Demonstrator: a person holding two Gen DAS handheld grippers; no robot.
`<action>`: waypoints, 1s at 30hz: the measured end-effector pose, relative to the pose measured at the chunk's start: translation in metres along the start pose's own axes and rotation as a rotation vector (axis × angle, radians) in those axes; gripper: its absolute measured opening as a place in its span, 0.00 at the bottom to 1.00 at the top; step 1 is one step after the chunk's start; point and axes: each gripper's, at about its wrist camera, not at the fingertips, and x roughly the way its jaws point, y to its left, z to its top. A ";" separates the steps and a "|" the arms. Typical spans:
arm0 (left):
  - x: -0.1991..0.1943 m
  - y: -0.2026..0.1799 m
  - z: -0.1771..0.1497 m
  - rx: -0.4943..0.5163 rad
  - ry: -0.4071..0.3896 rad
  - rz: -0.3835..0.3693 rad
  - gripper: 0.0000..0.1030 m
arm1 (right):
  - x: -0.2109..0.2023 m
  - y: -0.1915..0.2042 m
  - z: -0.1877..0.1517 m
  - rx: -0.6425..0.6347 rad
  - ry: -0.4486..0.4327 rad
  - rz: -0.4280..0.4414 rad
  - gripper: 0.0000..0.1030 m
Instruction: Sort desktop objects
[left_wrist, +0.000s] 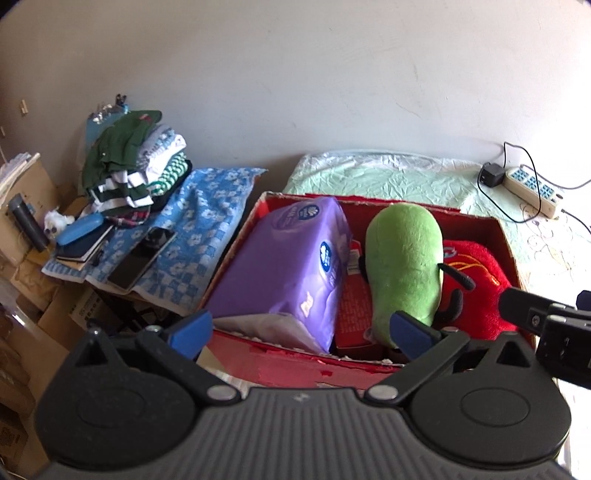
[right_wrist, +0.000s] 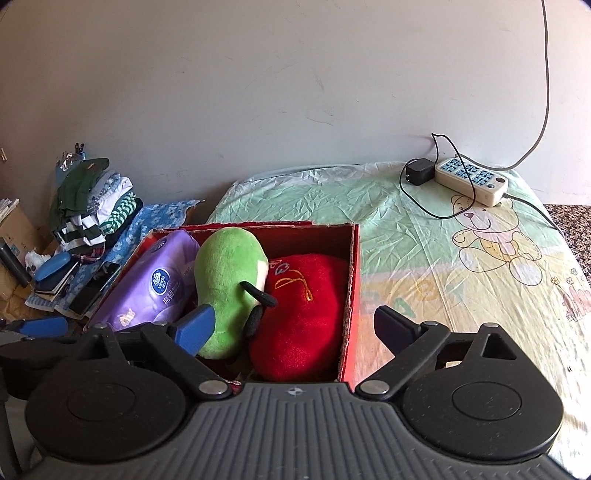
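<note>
Fuzzy green plush (right_wrist: 225, 288); glossy purple plastic pack (right_wrist: 155, 288); torn cardboard box (right_wrist: 352, 295).

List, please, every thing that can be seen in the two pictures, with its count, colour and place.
red cardboard box: one, red, on the green sheet.
purple tissue pack: one, purple, left side of the box.
green plush toy: one, green, middle of the box.
red plush cushion: one, red, right side of the box.
white power strip: one, white with blue sockets, far right on the sheet, black adapter beside it.
folded clothes pile: one pile, green and white, on the blue cloth at left.
black phone: one, black, on the blue cloth.
blue case: one, blue, on dark notebooks.
left gripper: open, empty.
right gripper: open, empty.
</note>
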 end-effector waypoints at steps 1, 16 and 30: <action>-0.003 0.000 -0.002 -0.007 -0.014 0.010 0.99 | -0.001 -0.002 -0.001 -0.002 0.001 0.012 0.93; -0.002 0.015 0.005 -0.012 -0.009 0.053 0.99 | -0.009 0.010 -0.003 -0.002 -0.024 -0.030 0.95; 0.024 0.047 0.015 0.055 0.020 -0.081 0.99 | 0.008 0.050 -0.005 0.067 -0.037 -0.165 0.95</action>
